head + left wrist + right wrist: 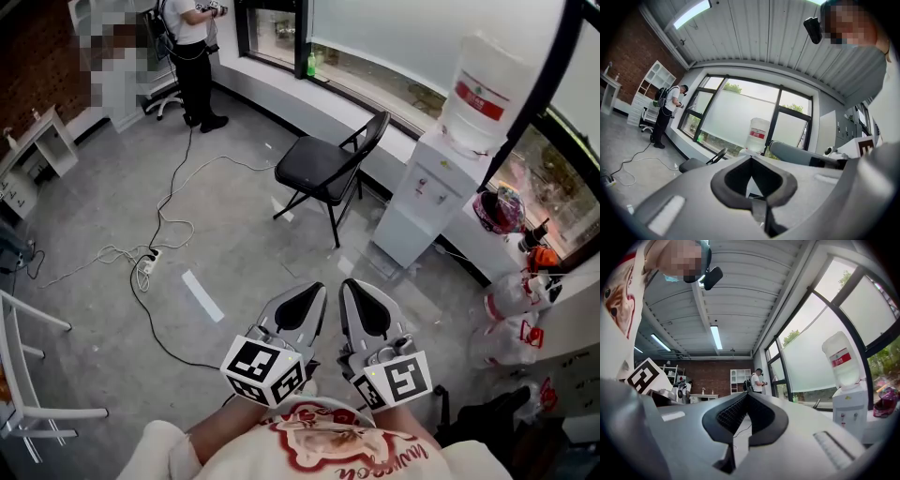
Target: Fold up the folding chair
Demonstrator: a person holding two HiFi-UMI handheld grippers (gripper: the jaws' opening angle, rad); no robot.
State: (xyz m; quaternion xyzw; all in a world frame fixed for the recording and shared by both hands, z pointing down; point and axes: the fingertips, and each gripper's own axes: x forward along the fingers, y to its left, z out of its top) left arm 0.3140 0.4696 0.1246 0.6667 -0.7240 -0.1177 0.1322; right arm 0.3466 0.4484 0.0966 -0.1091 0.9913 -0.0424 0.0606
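The black folding chair (pixel 323 169) stands unfolded on the grey floor by the window, well ahead of both grippers. My left gripper (pixel 317 288) and right gripper (pixel 349 283) are held side by side close to my body, pointing toward the chair, each shut with nothing between the jaws. In the left gripper view the chair (pixel 699 163) shows low at the left, beyond the closed left gripper (pixel 751 157). The right gripper view shows the shut right gripper (pixel 746 394) and only a sliver of the chair's back (pixel 816 403).
A white water dispenser (pixel 422 197) with a large bottle (pixel 480 92) stands right of the chair. Cables and a power strip (pixel 147 264) lie on the floor at left. A person (pixel 194 56) stands at the far window. A white rack (pixel 23 384) is at left, bags (pixel 511 314) at right.
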